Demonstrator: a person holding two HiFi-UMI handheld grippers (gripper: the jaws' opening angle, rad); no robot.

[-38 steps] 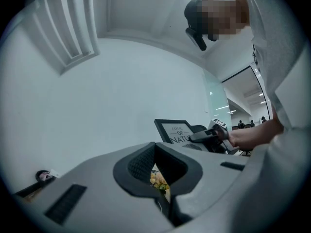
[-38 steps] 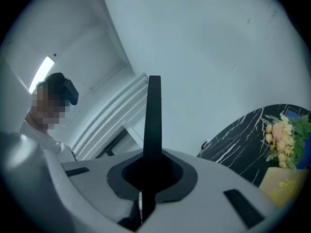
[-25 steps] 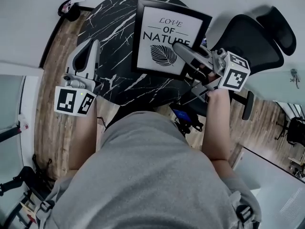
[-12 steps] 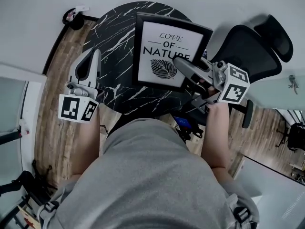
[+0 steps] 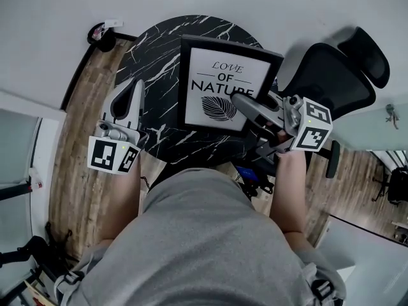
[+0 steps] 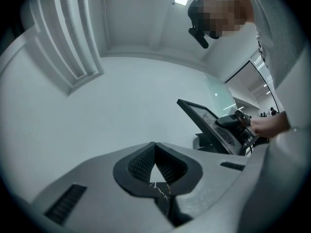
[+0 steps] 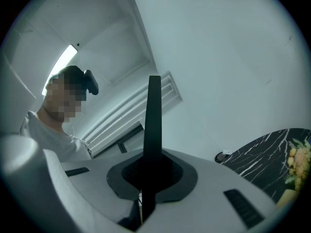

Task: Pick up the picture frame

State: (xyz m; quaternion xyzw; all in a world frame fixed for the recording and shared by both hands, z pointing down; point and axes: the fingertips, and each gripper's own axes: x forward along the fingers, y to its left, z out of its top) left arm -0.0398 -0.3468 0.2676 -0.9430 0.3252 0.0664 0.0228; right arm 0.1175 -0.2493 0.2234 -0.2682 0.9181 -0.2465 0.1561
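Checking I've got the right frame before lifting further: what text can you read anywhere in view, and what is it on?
"LOVE OF NATURE", stacked on three lines above a leaf drawing, on the print in the picture frame.
White tag on the dark round thing by the wall: too small to read.
Marker cubes: black and white square patterns only, no words.

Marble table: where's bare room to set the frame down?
Bare: on the marble table, the strip between left gripper and picture frame, plus the far-left arc. Crowded: the right side, where the right gripper grips the frame beside the office chair.
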